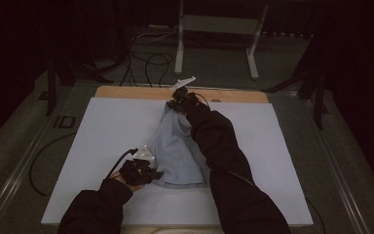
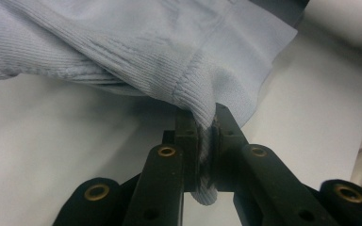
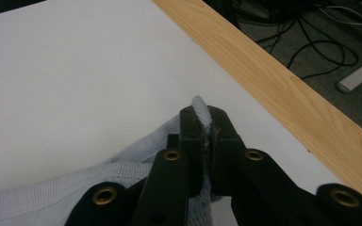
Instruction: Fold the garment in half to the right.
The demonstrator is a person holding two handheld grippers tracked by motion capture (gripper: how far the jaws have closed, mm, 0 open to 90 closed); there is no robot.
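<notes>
A pale blue knitted garment (image 1: 175,151) lies stretched lengthwise on the white table sheet (image 1: 102,131). My left gripper (image 1: 148,168) sits at its near left corner, shut on the ribbed hem (image 2: 202,117), which bunches between the jaws. At the far end my right gripper (image 1: 179,100) is shut on another edge of the garment (image 3: 201,109), close to the table's wooden far edge (image 3: 283,89). The garment (image 2: 136,52) drapes upward from the left jaws and is slightly lifted off the sheet. The person's right sleeve (image 1: 224,151) covers the garment's right side.
The white sheet has open room left (image 1: 107,126) and right (image 1: 268,141) of the garment. Beyond the wooden edge, cables (image 1: 146,63) and a metal stand's legs (image 1: 214,44) lie on the grey floor. A black cable (image 1: 119,163) trails from the left gripper.
</notes>
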